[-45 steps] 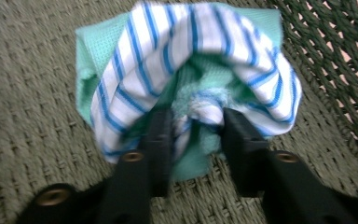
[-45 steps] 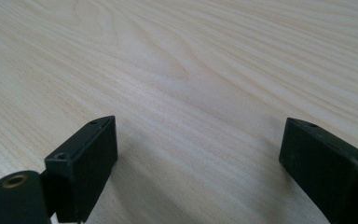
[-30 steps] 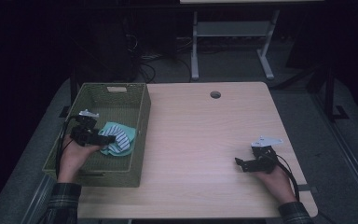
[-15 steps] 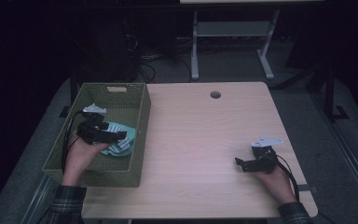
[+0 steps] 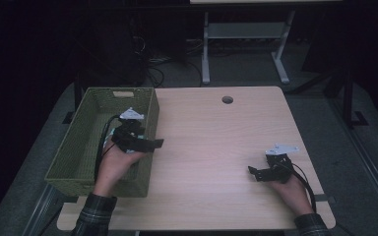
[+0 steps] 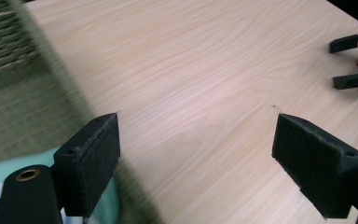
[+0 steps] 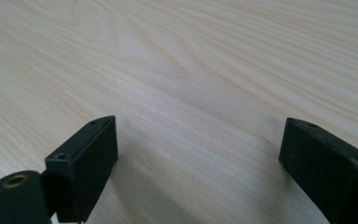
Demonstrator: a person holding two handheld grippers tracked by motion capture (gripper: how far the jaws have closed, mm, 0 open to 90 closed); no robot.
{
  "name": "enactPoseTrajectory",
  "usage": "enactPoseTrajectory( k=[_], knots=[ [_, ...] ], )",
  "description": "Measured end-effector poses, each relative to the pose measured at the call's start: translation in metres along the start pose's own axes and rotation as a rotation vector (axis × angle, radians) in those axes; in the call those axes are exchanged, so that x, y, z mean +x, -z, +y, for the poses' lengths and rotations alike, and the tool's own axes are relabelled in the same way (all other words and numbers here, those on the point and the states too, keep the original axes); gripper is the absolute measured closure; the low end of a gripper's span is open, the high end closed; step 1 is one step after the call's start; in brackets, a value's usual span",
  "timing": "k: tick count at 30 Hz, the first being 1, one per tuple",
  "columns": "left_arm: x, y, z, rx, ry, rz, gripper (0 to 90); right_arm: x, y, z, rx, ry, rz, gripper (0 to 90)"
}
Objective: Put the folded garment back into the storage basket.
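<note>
Left gripper sits over the right wall of the green woven basket, tips poking out past the rim toward the tabletop; fingers spread wide, nothing between them, in the left gripper view just bare wood in the gap. Basket wall blurred at left of that view, with a pale mint-green cloth low at the bottom left beside the left finger; can't tell if the finger touches it, looks apart. In the high view the cloth is mostly hidden under the hand and gripper, only a sliver inside the basket near the cable. So cloth is in the basket, not gripped. Right gripper rests low near the tabletop's right front area, well apart from the basket, hand behind it, cable trailing back toward the sleeve. Its fingers also stand wide apart, empty, wood grain only between them in the right gripper view; whether the tips touch the wood can't be told. Right gripper's tips also show at the far right edge of the left gripper view, apart there too. Round cable hole at the far edge of the tabletop, nothing near it
</note>
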State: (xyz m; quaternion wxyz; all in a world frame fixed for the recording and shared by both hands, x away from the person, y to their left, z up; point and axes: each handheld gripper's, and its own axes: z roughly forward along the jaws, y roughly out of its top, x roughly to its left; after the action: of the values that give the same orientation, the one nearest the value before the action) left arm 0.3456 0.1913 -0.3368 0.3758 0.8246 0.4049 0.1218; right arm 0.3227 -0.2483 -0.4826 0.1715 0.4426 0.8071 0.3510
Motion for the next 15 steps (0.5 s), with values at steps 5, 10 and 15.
enactPoseTrajectory(
  k=[5, 10, 15],
  knots=[
    [-0.021, -0.018, 0.006, 0.007, -0.026, -0.05, 14.7, 0.0, 0.0, 0.0, 0.0, 0.0, 0.0, 10.9],
    [-0.04, -0.038, 0.007, 0.028, -0.049, -0.09, 14.7, 0.0, 0.0, 0.0, 0.0, 0.0, 0.0, 10.9],
    [-0.056, -0.056, 0.007, 0.032, -0.069, -0.114, 14.7, 0.0, 0.0, 0.0, 0.0, 0.001, 0.0, 10.9]
  ],
)
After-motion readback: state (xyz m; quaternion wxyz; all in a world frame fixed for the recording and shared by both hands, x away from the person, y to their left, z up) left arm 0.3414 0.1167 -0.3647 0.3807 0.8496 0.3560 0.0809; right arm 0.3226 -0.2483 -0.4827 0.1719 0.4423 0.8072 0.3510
